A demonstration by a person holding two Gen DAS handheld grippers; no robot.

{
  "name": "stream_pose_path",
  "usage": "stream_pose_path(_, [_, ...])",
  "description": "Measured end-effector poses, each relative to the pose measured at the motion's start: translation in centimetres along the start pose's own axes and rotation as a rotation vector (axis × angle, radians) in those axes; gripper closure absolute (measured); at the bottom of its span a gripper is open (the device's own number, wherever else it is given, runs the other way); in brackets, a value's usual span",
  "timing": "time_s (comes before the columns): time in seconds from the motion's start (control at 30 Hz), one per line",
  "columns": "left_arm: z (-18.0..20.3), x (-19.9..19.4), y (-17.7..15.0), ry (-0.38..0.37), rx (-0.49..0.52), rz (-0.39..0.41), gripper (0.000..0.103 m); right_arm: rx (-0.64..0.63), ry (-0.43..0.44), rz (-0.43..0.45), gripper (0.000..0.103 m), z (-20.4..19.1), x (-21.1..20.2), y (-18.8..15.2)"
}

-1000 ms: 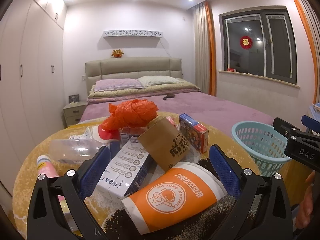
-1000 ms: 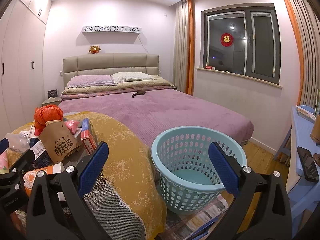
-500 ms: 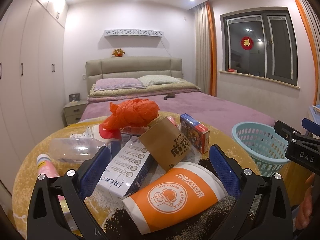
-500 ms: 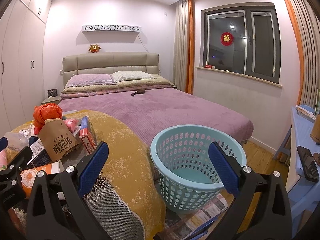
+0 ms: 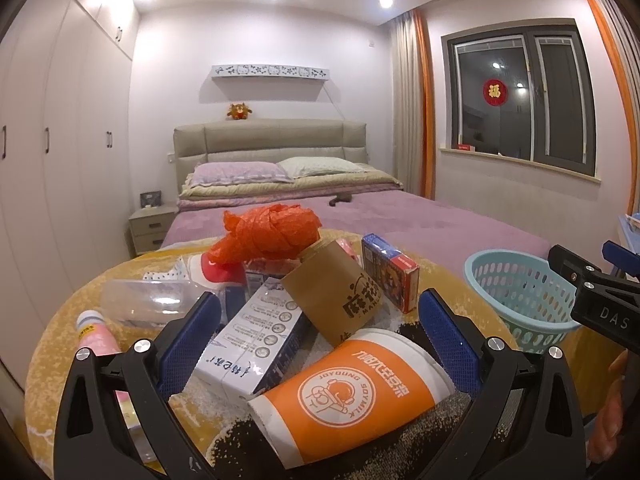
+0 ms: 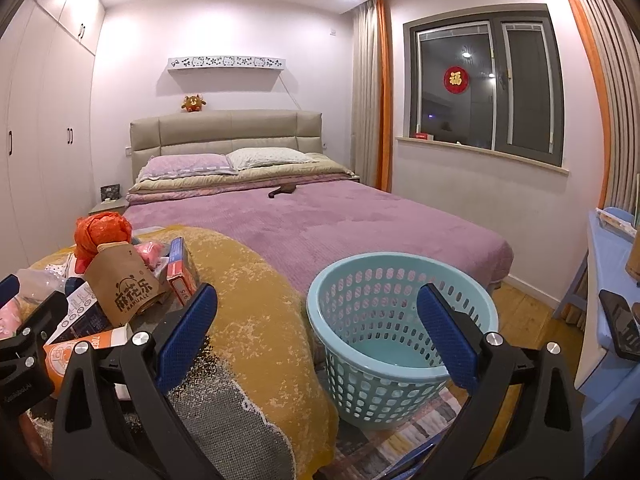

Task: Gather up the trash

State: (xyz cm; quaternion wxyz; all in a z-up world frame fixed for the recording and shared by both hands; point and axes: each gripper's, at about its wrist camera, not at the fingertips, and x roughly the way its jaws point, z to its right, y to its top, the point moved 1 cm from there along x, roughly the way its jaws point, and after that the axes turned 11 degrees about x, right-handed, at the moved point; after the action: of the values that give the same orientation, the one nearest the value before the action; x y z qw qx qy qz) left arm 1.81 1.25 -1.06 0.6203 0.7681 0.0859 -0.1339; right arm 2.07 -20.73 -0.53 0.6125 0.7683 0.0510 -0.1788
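Both claws hang spread and empty, so collecting looks unstarted: the left gripper (image 5: 320, 334) brackets the orange cup (image 5: 348, 396), needing only closure, while the right gripper (image 6: 316, 328) faces the basket (image 6: 400, 336) ahead.

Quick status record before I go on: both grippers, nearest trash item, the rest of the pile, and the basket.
left gripper: open, holding nothing, jaws either side of the pile's near end
right gripper: open, holding nothing, facing the basket
nearest trash: orange paper cup, lying on its side
pile behind: white carton, brown paper bag, orange plastic bag, clear bottle
basket: light blue, on the floor beside the yellow blanket, no trash visible inside
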Motion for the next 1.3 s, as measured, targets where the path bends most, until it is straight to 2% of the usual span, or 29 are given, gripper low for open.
stream_pose_path(1.07, [-0.2, -1.0, 0.2, 0.009, -0.010, 0.030, 0.007, -0.001, 0.012, -0.006, 0.008, -0.1, -0.1, -0.2])
stream_pose_path(1.17, [-0.5, -1.5, 0.1, 0.029, -0.018, 0.033, 0.007, -0.005, 0.014, -0.008, 0.008, -0.1, -0.1, -0.1])
stream_pose_path(1.3, [-1.3, -3.9, -0.5, 0.101, -0.063, 0.020, 0.007, -0.017, 0.032, -0.005, 0.008, -0.3, 0.3, 0.3])
